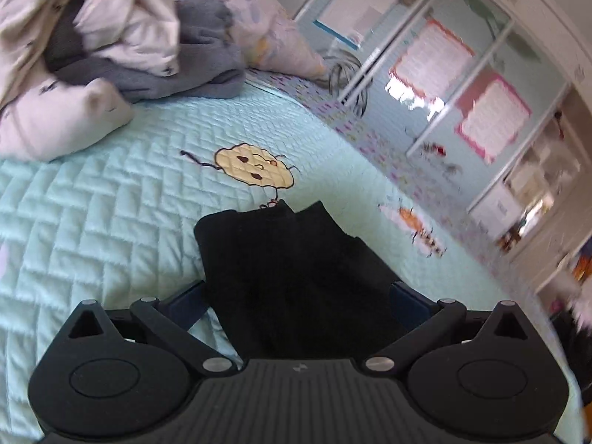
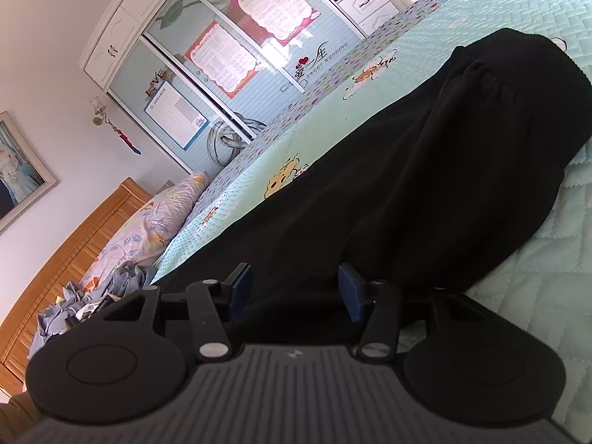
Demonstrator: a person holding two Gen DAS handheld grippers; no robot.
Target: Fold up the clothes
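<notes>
**Black garment spread on quilted bed**

A black garment (image 2: 425,185) lies across the mint quilted bed (image 1: 111,203). The left gripper (image 1: 299,288) has its fingers wide, the cloth between them; whether they press it cannot be told. The right gripper (image 2: 296,288) sits half open over the fabric. Unfolded clothes (image 1: 129,37) are heaped near the pillow (image 1: 281,44).

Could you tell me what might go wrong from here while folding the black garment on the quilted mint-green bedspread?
1. The black fabric garment covers the left gripper fingers, so its grip cannot be checked; the cloth may slip.
2. The right gripper sits open with cloth between its blue pads; closing could pinch extra layers and bunch the fold.
3. The garment lies near the edge of the quilted mint-green bedspread; a pull could drag it off.
</notes>
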